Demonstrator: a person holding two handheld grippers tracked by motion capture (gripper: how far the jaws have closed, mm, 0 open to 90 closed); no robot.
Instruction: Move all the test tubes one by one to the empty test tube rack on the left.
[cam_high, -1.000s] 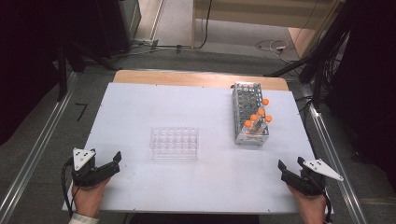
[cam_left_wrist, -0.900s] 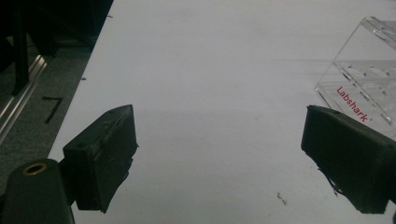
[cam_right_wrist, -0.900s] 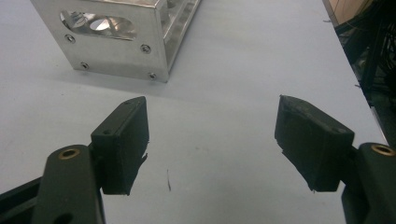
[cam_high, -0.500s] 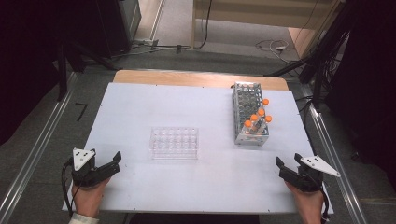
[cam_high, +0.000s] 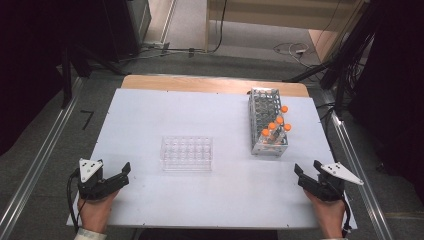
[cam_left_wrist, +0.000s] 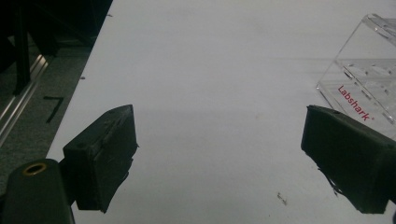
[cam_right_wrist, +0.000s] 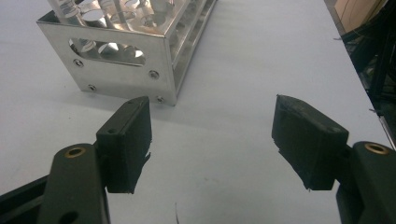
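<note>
Your left gripper (cam_high: 123, 172) sits at 7 o'clock on the white table (cam_high: 150, 115), jaws spread wide w/ nothing between them. The clear plastic tray (cam_high: 186, 153) lies near it, toward 1 o'clock from that hand, approx. mid-table.

Your right gripper (cam_high: 302, 175) rests at 5 o'clock, jaws apart & empty; they've just been closing a bit, nothing in the gap. The metal rack (cam_high: 268, 127) w/ orange-capped tubes (cam_high: 272, 126) stands at 2 o'clock on the table, just ahead of your right jaws at 11 o'clock in the right gripper view, not touching.
</note>
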